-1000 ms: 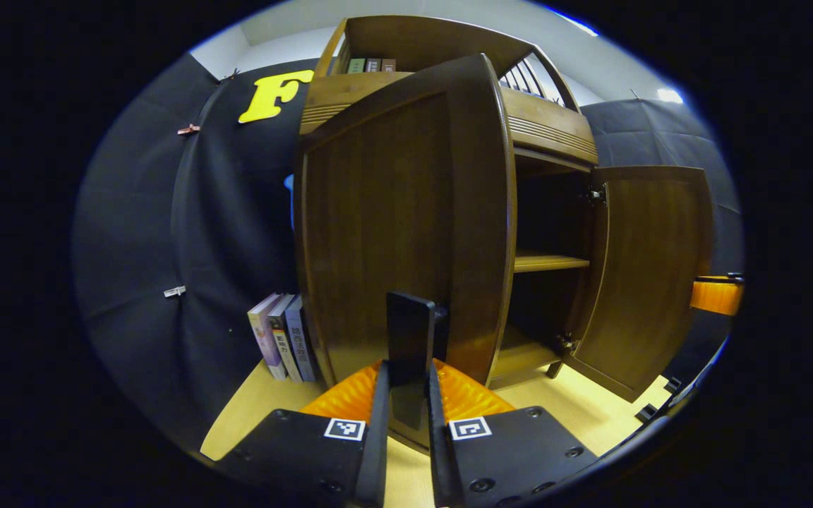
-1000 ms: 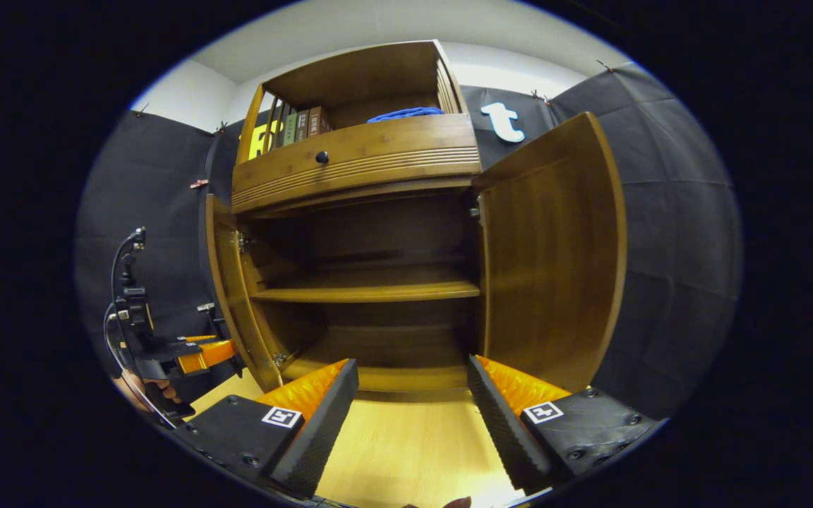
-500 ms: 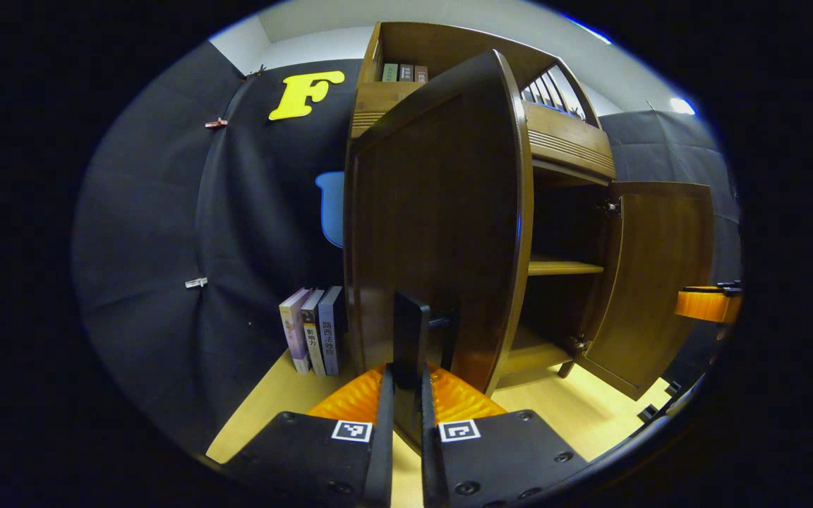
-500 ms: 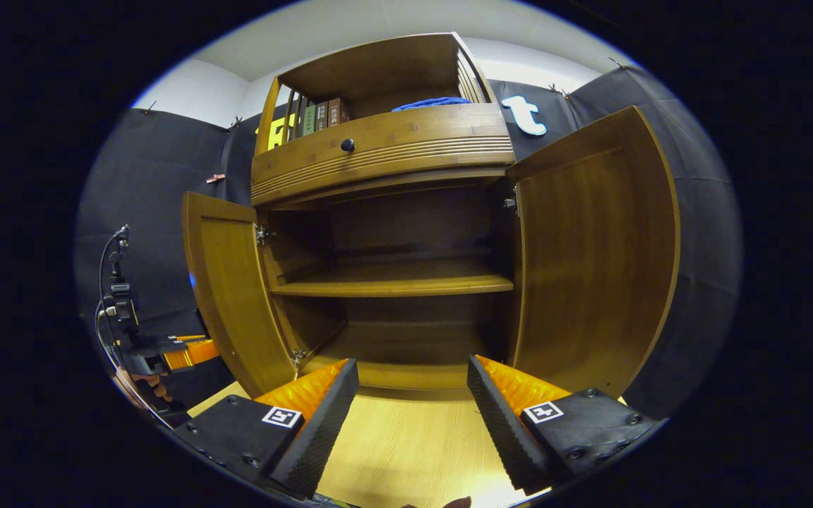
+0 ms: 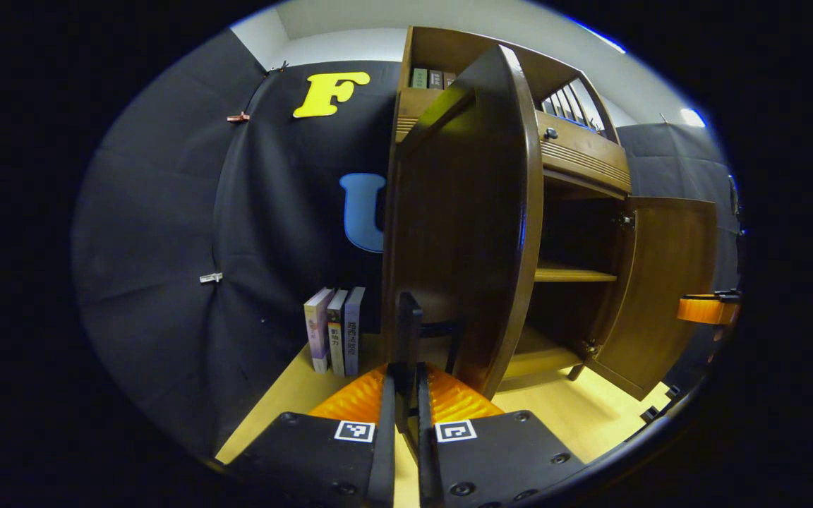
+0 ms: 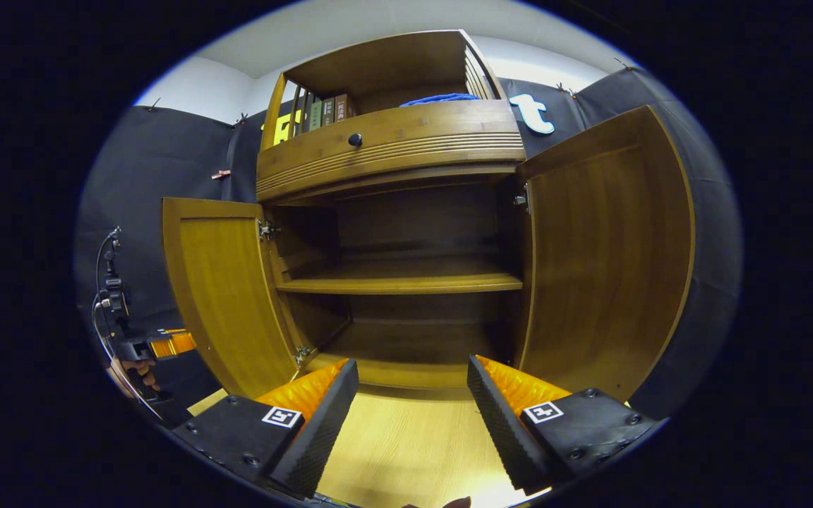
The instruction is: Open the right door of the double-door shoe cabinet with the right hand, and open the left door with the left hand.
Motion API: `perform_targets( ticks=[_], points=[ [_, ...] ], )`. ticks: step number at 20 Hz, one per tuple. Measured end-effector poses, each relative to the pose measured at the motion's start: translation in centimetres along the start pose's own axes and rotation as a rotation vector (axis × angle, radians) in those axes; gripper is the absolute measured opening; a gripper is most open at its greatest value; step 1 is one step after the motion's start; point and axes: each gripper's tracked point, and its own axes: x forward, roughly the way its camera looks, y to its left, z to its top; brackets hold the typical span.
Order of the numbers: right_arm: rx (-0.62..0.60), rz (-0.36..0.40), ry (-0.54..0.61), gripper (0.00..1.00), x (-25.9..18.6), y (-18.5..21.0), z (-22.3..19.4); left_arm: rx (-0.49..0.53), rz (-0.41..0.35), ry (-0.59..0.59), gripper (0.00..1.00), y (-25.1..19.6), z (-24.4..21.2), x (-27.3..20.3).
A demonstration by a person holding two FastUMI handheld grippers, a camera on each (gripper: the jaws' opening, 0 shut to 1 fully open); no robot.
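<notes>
**Left door nearly wide, handle pinched upright in the left gripper**

Closest in, the left gripper point(image 5: 406, 395) has its fingers pressed tight on the dark handle point(image 5: 408, 331), a bar standing upright straight ahead of the jaws. Just behind it the left door point(image 5: 463, 226) stands edge-on, hinged on its far side. By my reckoning, the pull only needs to continue outward. The right gripper point(image 6: 412, 402) hangs with jaws apart, holding nothing, the right door point(image 6: 607, 247) swung wide beyond it. Farther back, the cabinet's shelf point(image 6: 399, 282) lies bare.
</notes>
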Motion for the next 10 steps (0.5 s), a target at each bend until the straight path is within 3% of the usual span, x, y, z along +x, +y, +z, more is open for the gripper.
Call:
perform_targets(
  ticks=[3, 5, 7, 10],
  points=[
    [-0.002, 0.011, 0.004, 0.98, 0.3, 0.3, -0.1, -0.017, 0.014, -0.020, 0.13, 2.3, 0.1, -0.3],
    [-0.001, 0.022, 0.004, 0.98, 0.4, 0.5, -0.2, -0.038, -0.030, -0.030, 0.12, 2.4, 0.2, -0.7],
    [0.004, 0.043, -0.001, 0.98, 0.6, 1.0, -0.3, -0.016, -0.068, -0.027, 0.12, 2.4, 0.2, -0.7],
    [0.020, 0.073, 0.003, 0.98, 1.5, 1.5, -0.7, 0.029, -0.064, -0.017, 0.15, 2.9, 0.1, -0.6]
  ],
)
